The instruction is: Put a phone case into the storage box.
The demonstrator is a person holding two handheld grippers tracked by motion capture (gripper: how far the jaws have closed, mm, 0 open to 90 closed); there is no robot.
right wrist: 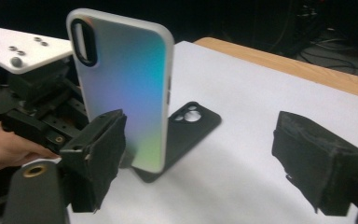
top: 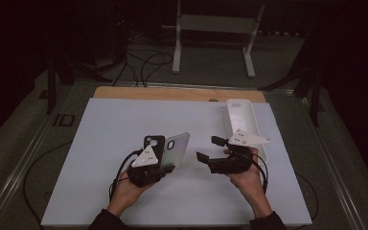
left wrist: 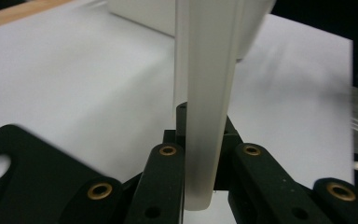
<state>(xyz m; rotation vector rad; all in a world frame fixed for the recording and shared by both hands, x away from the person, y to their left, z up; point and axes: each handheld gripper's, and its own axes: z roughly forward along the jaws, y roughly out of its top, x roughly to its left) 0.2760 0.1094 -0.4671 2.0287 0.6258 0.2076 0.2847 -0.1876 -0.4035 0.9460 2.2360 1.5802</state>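
Toward the near edge of the white tabletop (top: 100,143), left of its middle, the left gripper (top: 165,165) is clenched on the bottom end of a pale phone case (top: 176,147). The case stands up from the jaws with its camera cutout at the top, and its back shimmers blue and green in the right gripper view (right wrist: 126,88). In the left gripper view its frosted edge (left wrist: 205,102) rises straight between the two black jaws, which press on it from both sides.

Just behind that case, a black phone case (top: 154,142) lies flat on the tabletop, camera holes showing (the right gripper view has it (right wrist: 191,122) partly hidden by the pale one).

Right of the middle, well clear of both cases, the right gripper (top: 210,149) is released: its padded jaws stand wide apart with nothing between them, aimed left at the pale case.

Farther right, along the right edge of the tabletop, a long white tray (top: 239,112) runs from the far right corner toward the right hand (top: 244,177). A strip of bare wood (top: 172,92) borders the far edge.
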